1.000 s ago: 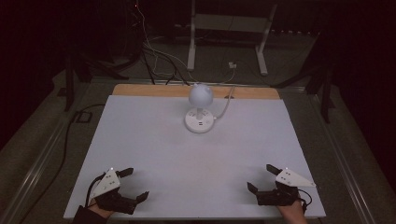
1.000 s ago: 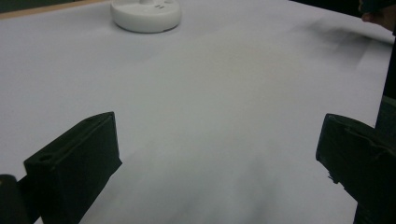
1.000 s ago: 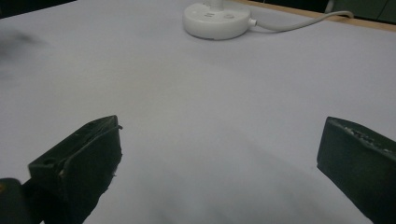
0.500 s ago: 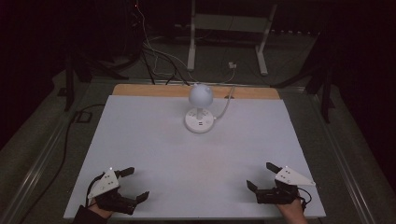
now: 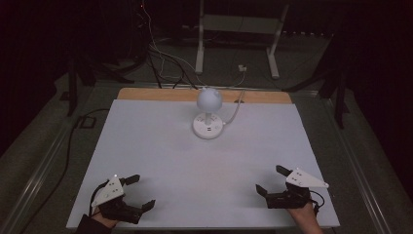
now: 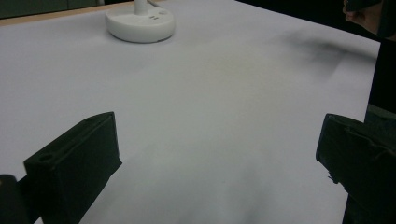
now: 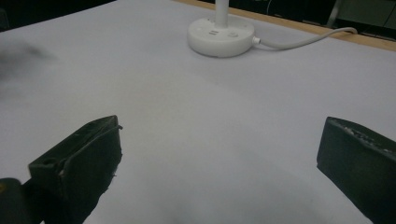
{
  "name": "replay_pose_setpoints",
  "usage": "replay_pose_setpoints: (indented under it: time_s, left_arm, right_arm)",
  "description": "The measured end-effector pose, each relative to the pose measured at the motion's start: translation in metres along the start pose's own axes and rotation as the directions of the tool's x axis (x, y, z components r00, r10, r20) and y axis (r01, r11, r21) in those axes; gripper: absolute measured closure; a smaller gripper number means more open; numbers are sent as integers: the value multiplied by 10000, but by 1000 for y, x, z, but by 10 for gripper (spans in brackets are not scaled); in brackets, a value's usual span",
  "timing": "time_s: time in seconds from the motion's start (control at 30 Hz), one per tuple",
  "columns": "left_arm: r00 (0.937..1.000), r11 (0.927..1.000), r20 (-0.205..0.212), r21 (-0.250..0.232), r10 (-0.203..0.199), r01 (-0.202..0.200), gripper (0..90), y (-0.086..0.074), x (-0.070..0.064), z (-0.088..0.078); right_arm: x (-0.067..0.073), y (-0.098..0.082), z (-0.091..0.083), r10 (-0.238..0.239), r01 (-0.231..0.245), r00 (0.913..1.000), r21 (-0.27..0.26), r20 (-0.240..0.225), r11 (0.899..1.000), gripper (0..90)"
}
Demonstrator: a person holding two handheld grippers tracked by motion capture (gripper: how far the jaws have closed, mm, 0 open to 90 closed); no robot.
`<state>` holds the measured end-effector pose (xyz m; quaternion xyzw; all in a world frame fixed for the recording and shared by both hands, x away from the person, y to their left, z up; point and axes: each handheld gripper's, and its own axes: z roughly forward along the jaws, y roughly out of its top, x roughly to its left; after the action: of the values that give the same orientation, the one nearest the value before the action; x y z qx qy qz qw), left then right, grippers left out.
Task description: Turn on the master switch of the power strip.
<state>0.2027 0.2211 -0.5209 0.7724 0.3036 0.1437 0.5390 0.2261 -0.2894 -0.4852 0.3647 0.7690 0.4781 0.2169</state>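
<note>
While nothing lies within reach, left gripper [image 5: 136, 192] and right gripper [image 5: 271, 181] parked at near corners — jaws spread wide, empty, aimed toward distant lamp [image 5: 208, 113] — seemingly readiness.

Left claw [image 5: 138, 191] lower left of high view, jaws spread wide, nothing btwn them, grey plate on top. Right claw [image 5: 272, 179] lower right, jaws likewise wide apart, empty. Both held low, hands entering from bottom edge, pointing up-frame.

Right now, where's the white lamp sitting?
In the high view, the white lamp stands mid-table toward the far edge, its cord trailing off behind, far from both grippers.
</note>
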Motion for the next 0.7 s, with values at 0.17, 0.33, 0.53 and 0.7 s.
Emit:
replay_pose_setpoints:
  time_s: [0.17, 0.33, 0.53, 0.7]
  left_arm:
    - [10000, 10000, -13, -20, -19, 19, 1, 0, 1, -1]
    - [10000, 10000, -34, -9, -35, 34, 1, 0, 1, -1]
    - [10000, 10000, 19, -55, 49, -49, 1, 1, -1, -1]
    - [10000, 10000, 35, -63, 24, -24, 1, 1, 0, -1]
  right_arm:
    - [0, 7, 3, 70, -68, 9998, 129, -186, 9999, 0]
    - [0, 13, 4, 61, -59, 9998, 89, -215, 9999, 0]
    - [-1, 24, 8, -19, 20, 9997, 38, -239, 10000, 0]
    - [-3, 31, 9, -35, 33, 9996, -69, -293, 10000, 0]
